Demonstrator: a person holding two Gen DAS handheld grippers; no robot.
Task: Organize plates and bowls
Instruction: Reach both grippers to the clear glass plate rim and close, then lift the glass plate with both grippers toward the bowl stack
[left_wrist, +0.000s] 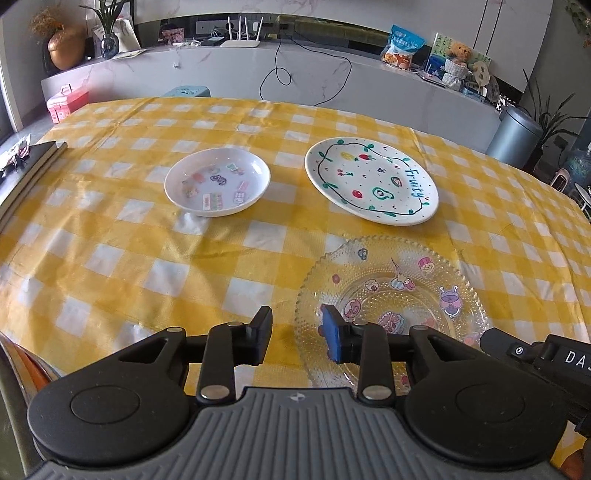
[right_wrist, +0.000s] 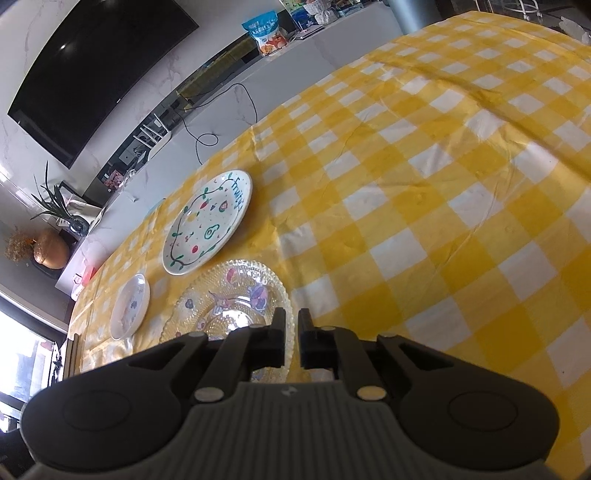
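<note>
Three dishes are laid on the yellow checked tablecloth: a small white bowl with stickers at the far left, a white plate lettered "Fruity" to its right, and a clear glass plate with beaded rim and cartoon prints at the near right, just in front of the white plate. All three are seen lying flat with their open faces upward; being round, none has a long axis, though the lettering on the white plate runs along its right rim. The left gripper is held partly open over the near left rim of the glass plate, with its right finger above the plate and its left finger over bare cloth; nothing is pressed between the pads. The right gripper is closed to a narrow slit at the plate's near right edge, and the rim appears to be pinched between its pads, though this cannot be confirmed behind the fingers. The step in hand is judged to be the lifting of the glass plate for stacking. It would be done well if the rim were taken squarely between the left pads, the plate kept level between both grippers, and it were lowered centred onto the white plate without sliding glass on glaze.
</note>
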